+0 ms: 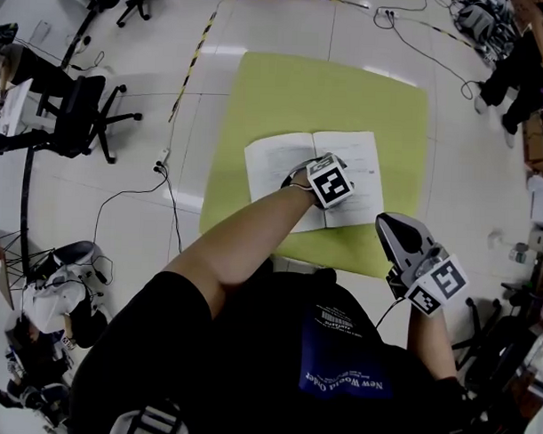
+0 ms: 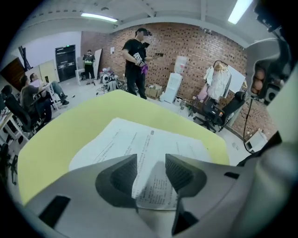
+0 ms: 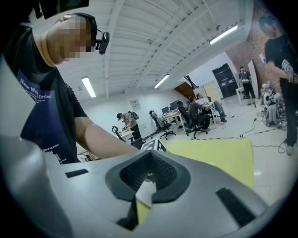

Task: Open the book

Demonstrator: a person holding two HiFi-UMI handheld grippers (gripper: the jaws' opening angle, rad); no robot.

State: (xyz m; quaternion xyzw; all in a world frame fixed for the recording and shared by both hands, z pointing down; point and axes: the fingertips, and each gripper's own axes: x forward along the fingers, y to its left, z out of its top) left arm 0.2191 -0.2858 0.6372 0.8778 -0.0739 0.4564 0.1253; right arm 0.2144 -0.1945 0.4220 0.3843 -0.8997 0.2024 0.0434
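Left gripper (image 2: 151, 163) hovers over the middle of the yellow-green table (image 1: 258, 87), where the book (image 1: 278, 158) lies spread open. Its jaws are apart, with a printed page showing between them, unpinched. Right gripper (image 3: 149, 158) hangs at the table's near right corner, clenched on nothing. To finish well, I'd press gently beside the spine so the pages stay flat. One book, one table, two grippers.
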